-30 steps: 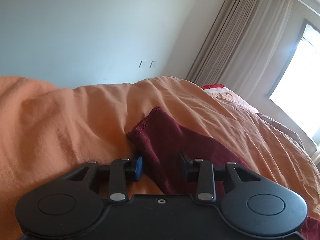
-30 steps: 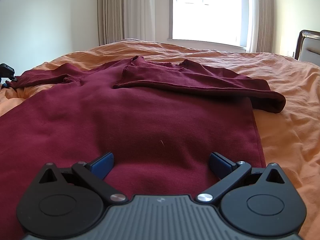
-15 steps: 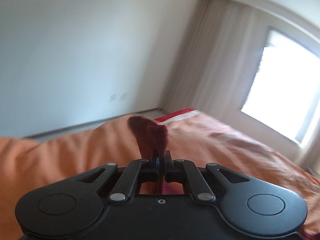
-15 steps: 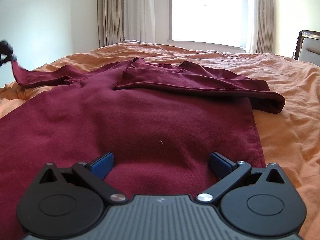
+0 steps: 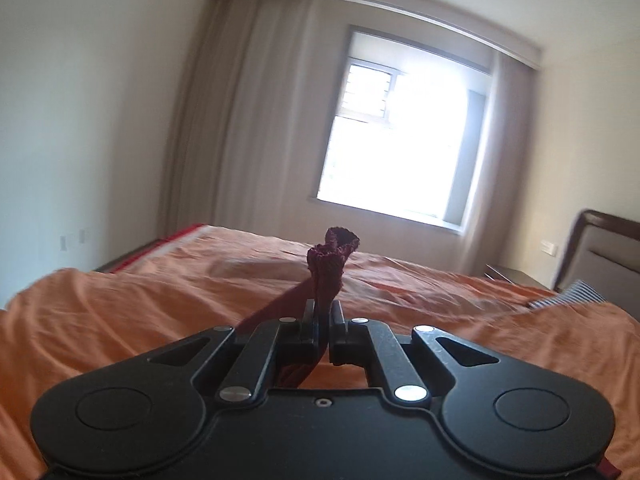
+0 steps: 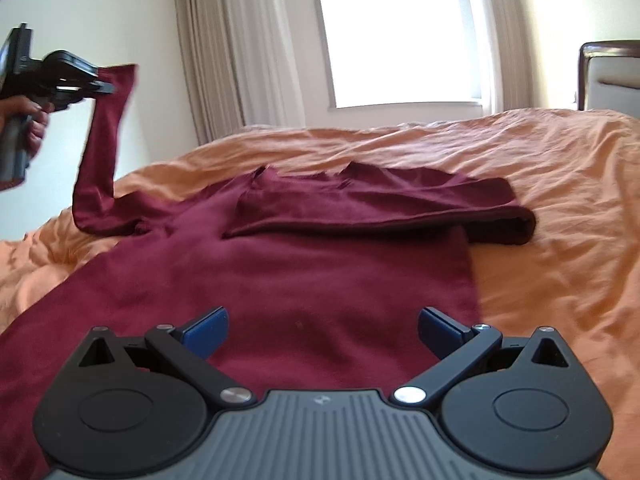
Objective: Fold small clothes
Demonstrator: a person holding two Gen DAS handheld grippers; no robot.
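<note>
On orange bedspread (image 6: 560, 200), maroon top (image 6: 320, 280) flat, one sleeve (image 6: 104, 140) raised, pinched in left claw (image 6: 106, 88), right claw (image 6: 322, 326) apart.

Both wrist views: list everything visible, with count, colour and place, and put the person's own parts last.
shirt: one, maroon, long-sleeved, spread flat on the bed; one sleeve folded across the chest, the other sleeve lifted off the bed.
bedcover: one, orange, wrinkled, under the shirt.
window: one, bright, far wall.
curtains: beige, either side of the window.
headboard: one, dark frame, grey padding, at right.
striped cloth: one, by the headboard.
wall sockets: white, left wall.
left tool: black, shut on the sleeve cuff.
right tool: black with blue pads, open above the shirt hem.
hand: one, gripping the left tool's handle.
</note>
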